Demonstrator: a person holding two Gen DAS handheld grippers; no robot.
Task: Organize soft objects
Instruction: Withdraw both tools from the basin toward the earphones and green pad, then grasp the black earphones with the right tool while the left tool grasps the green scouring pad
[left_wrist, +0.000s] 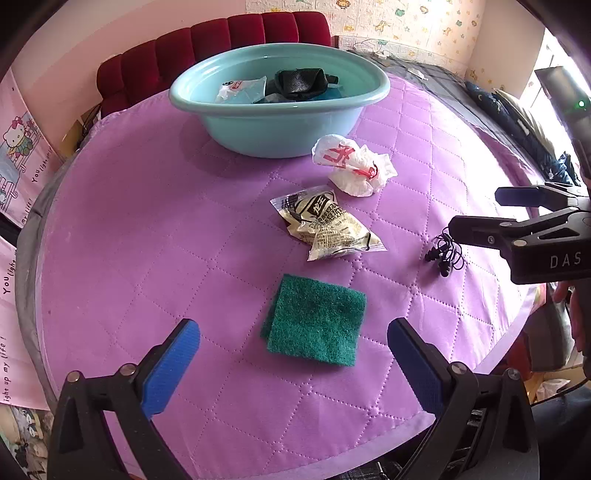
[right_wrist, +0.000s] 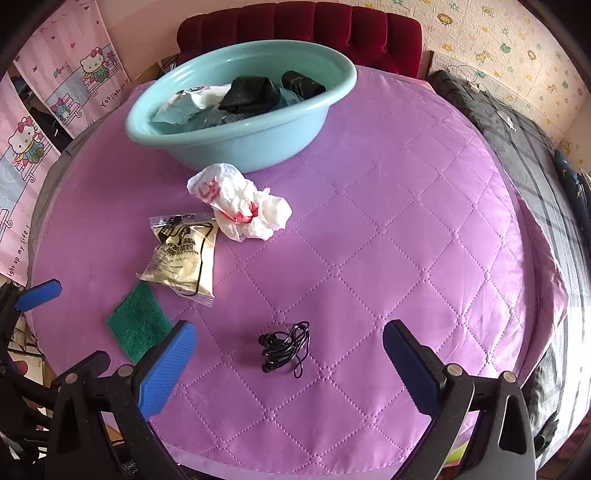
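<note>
A green scouring pad (left_wrist: 315, 323) (right_wrist: 138, 321) lies flat on the purple quilted cover just ahead of my left gripper (left_wrist: 293, 336), which is open and empty. Beyond it lie a cream printed packet (left_wrist: 327, 226) (right_wrist: 183, 254) and a crumpled white plastic bag with red print (left_wrist: 352, 166) (right_wrist: 240, 203). A coil of black earphones (right_wrist: 286, 349) (left_wrist: 445, 254) rests between the fingers' line of my right gripper (right_wrist: 290, 341), open and empty above it. A light blue basin (left_wrist: 280, 122) (right_wrist: 207, 140) at the back holds black cloth and clear bags.
The purple cover (right_wrist: 388, 240) spreads over a round table with its edge near both grippers. A red padded headboard (left_wrist: 229, 40) stands behind the basin. A dark checked blanket (right_wrist: 517, 155) lies to the right. Cartoon posters (right_wrist: 37, 140) hang at the left.
</note>
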